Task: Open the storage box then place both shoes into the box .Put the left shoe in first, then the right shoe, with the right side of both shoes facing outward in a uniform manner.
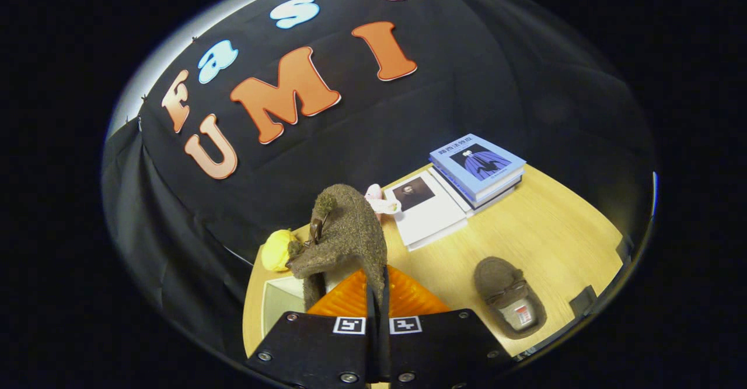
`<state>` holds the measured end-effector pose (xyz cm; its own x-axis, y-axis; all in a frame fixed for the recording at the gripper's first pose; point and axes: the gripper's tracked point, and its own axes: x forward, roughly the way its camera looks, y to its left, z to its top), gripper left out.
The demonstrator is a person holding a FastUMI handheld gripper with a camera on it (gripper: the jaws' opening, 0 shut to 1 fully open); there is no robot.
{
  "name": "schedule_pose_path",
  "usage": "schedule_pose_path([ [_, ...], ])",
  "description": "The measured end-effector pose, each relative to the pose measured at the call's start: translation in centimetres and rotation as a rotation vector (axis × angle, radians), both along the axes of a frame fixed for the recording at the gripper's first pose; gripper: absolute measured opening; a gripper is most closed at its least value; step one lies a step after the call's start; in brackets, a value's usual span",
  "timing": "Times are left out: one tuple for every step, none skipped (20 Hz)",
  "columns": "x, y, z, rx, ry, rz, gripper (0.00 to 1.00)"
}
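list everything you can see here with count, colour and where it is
held shoe: 1, brown fuzzy, clamped between the fingers and lifted above the table, toe pointing up
second shoe: 1, brown fuzzy, flat on the table to the right of the fingers
storage box: 1, pale, partly seen below the held shoe
books: a blue-covered stack beside a white one, at the far side of the table
yellow toy: 1, yellow, left of the held shoe at the table's edge
pink toy: 1, pink, behind the held shoe by the white book
table: 1, light wood
gripper: 1, fingers shut on the held shoe
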<state>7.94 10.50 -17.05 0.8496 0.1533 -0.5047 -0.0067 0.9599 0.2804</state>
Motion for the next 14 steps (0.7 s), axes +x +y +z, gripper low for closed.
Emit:
schedule_pose_path([
  [0.1,1.0,0.2,0.003,-0.001,0.013,0.01],
  [0.0,2.0,0.3,0.005,-0.001,0.027,0.01],
  [-0.1,3.0,0.3,0.007,0.0,0.041,0.0],
  [-0.2,4.1,0.2,0.012,0.005,0.057,0.01],
  [-0.4,5.2,0.0,0.018,0.012,0.072,0.0],
  [-0.6,6.4,-0.4,0.023,0.023,0.087,0.01],
  [-0.9,7.5,-0.8,0.027,0.037,0.103,0.01],
  [-1.1,8.5,-1.6,0.031,0.052,0.116,0.01],
  [-1.3,9.5,-2.4,0.031,0.066,0.129,0.01],
  [-2.1,10.6,-2.9,0.026,0.084,0.143,0.01],
  [-2.4,11.4,-3.8,0.021,0.103,0.153,0.01],
  [-2.9,12.4,-4.7,0.016,0.121,0.164,0.01],
  [-3.1,13.3,-5.7,0.012,0.141,0.174,0.01],
  [-3.4,14.1,-6.7,0.007,0.161,0.182,0.01],
])
